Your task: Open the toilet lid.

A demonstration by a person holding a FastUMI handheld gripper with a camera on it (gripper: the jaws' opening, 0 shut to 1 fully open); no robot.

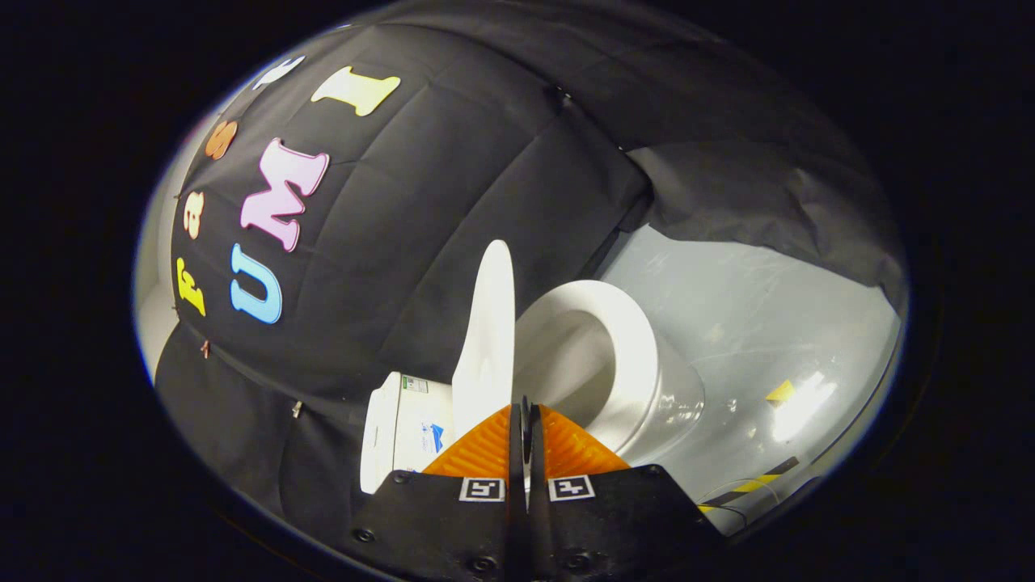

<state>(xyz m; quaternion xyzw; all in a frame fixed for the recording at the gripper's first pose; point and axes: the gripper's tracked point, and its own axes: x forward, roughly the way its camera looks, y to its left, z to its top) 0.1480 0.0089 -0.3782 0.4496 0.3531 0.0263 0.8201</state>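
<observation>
The view is tilted sideways. A white toilet stands just beyond my fingers, and its lid is raised off the seat and seen nearly edge-on against the tank. The seat ring and the open bowl show on the far side of the lid. My gripper is shut, its two fingers pressed together with nothing between them. The fingertips sit right at the lid's near end, between lid and bowl; I cannot tell whether they touch the lid.
The black cloth wall hangs close behind the tank and lid. A glossy pale floor spreads around the toilet base, with a yellow marker and a yellow-black striped tape on it.
</observation>
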